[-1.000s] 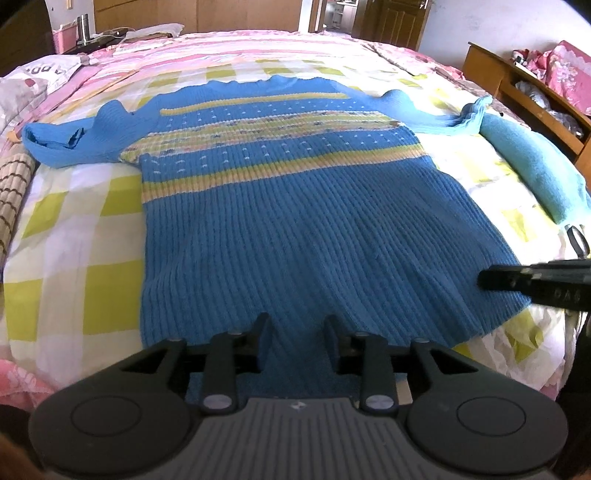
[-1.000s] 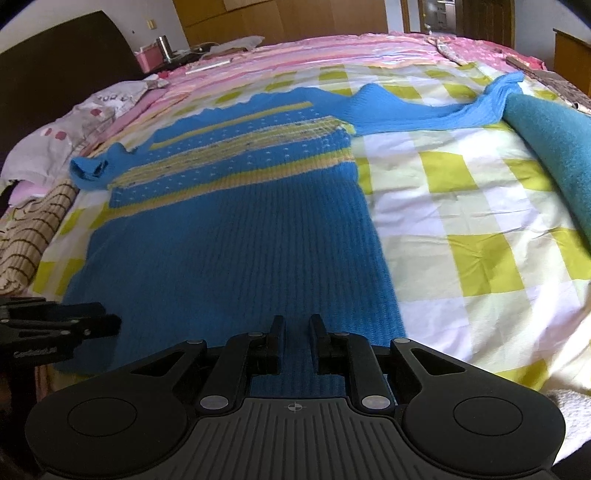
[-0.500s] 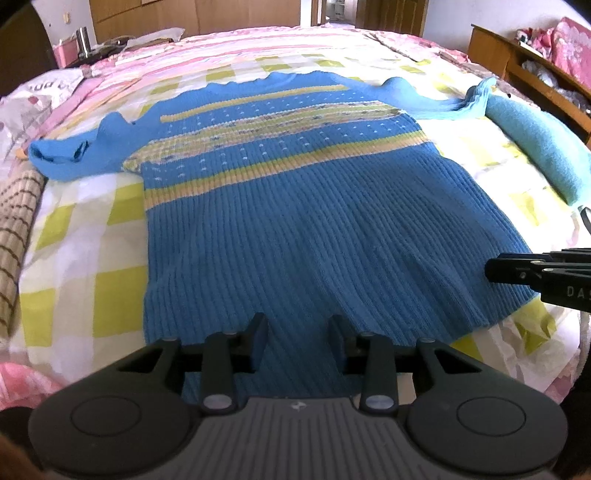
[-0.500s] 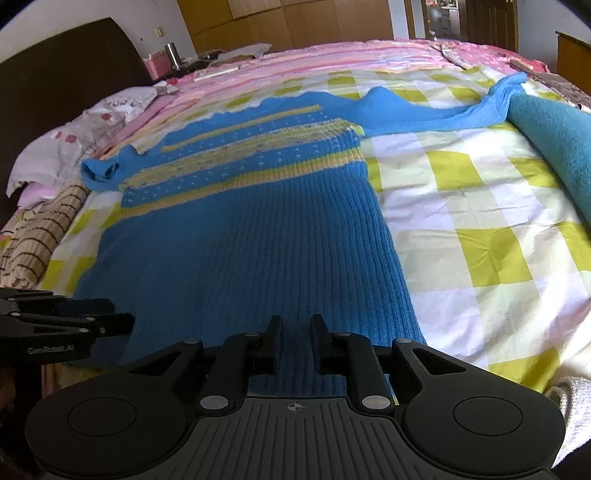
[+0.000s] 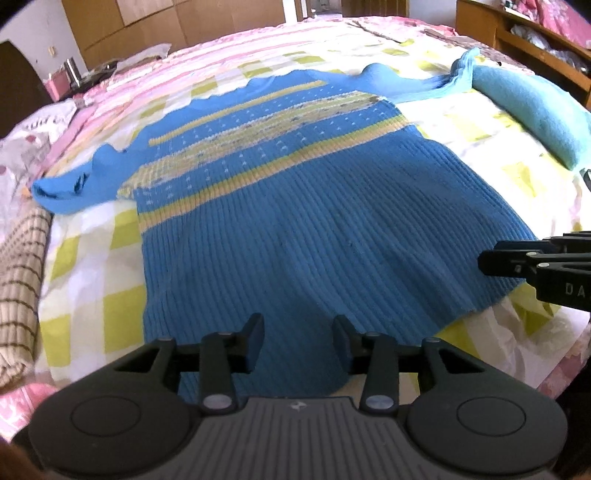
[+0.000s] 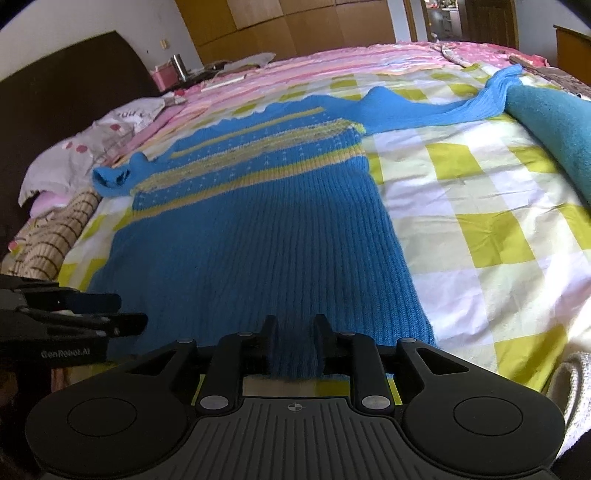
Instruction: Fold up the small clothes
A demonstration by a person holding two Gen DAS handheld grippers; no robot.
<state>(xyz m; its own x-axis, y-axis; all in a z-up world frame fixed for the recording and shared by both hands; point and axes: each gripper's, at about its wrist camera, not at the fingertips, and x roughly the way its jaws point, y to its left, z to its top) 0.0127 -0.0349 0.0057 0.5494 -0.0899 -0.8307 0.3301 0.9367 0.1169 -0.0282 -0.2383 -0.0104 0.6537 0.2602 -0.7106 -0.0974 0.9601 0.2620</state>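
A blue knitted sweater [image 5: 314, 229] with yellow stripes lies flat on the bed, sleeves spread out; it also shows in the right wrist view [image 6: 251, 236]. My left gripper [image 5: 297, 341] is open, its fingers either side of the sweater's hem near the bed's front edge. My right gripper [image 6: 293, 338] is open with a narrower gap, the hem's right part between its fingers. Each gripper shows in the other's view: the right one [image 5: 517, 262] at the hem's right corner, the left one [image 6: 110, 314] at the hem's left.
The bed has a yellow and white check sheet [image 6: 480, 221] and pink bedding [image 5: 221, 62] behind. A rolled teal blanket [image 5: 535, 107] lies at the right. A brown striped cloth [image 5: 18, 280] lies at the left. A wooden shelf [image 5: 524, 33] stands at the far right.
Both grippers have moved back and up a little along the hem. The right gripper's fingers have opened slightly. The sweater lies as before.
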